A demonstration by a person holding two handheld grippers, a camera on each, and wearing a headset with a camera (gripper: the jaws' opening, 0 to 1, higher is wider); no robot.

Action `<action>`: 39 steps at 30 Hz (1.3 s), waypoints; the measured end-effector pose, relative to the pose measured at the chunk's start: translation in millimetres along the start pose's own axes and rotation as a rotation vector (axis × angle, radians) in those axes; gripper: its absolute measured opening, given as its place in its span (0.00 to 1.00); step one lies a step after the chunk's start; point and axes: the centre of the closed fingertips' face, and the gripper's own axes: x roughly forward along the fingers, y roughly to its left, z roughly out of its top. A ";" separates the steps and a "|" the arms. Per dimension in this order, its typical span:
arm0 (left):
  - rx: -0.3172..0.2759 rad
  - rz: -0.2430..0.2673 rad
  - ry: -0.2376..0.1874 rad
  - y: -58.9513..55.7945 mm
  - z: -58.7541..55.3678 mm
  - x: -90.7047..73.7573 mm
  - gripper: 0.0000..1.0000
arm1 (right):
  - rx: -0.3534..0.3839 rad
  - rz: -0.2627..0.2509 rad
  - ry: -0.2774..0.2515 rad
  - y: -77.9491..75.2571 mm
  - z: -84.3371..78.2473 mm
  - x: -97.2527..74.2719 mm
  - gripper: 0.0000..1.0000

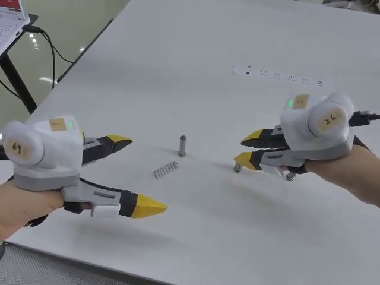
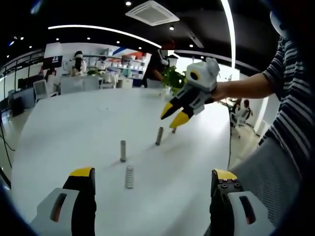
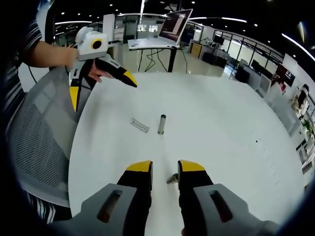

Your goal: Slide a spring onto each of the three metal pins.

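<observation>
On the white table a bare metal pin stands upright, with a loose spring lying just in front of it. My left gripper hovers at the left with its jaws wide open and empty. It looks at the pin and the spring. My right gripper is open over a second short pin, which shows between its jaws without being clamped. A third pin under the right hand looks ribbed, as if it carries a spring.
A white power strip lies at the table's far side. A laptop on a stand is beyond the left edge, with cables hanging. A grey mesh chair stands by the near edge.
</observation>
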 end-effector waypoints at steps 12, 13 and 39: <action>0.001 0.017 -0.014 4.8 3.2 -6.6 0.95 | -0.206 0.131 0.014 28.2 32.9 36.5 0.17; 0.000 0.018 -0.013 5.4 3.1 -7.2 0.95 | -0.225 0.138 0.018 29.4 34.9 38.8 0.17; -0.010 0.053 0.000 12.3 -3.9 -22.8 0.94 | -0.476 0.305 0.091 56.8 42.4 115.6 0.13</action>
